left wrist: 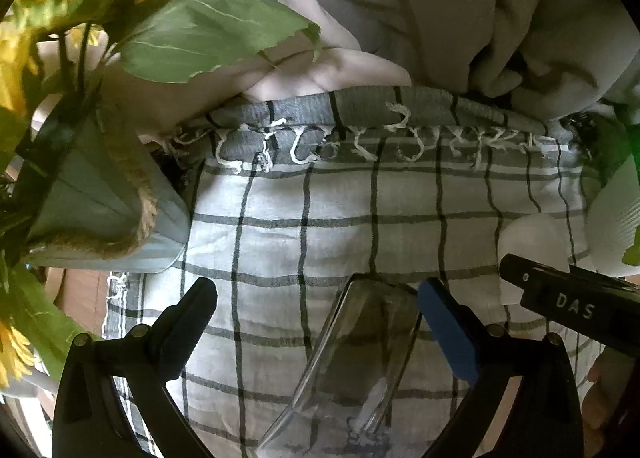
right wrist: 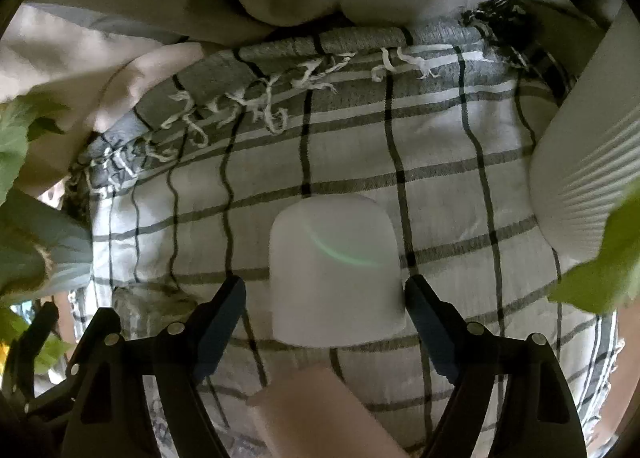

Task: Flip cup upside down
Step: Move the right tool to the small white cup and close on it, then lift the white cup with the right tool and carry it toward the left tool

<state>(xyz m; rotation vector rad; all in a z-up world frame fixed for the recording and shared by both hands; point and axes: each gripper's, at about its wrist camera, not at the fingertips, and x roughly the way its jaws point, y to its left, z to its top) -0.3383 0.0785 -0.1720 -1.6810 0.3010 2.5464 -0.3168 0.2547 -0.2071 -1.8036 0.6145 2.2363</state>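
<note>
— Where's the cup?

— On the checked cloth (left wrist: 280, 242) there are two. The white cup (right wrist: 334, 270) stands mouth down between my right fingers (right wrist: 224, 310), which are spread and not gripping it. The clear glass (left wrist: 360, 350) is tilted between my left fingers (left wrist: 196, 310).

— Are those gripping it?

— No, they're spread too. The glass leans on the blue-padded one only, its long axis running forward along them. I think my left hand is nearer for the flip.
</note>
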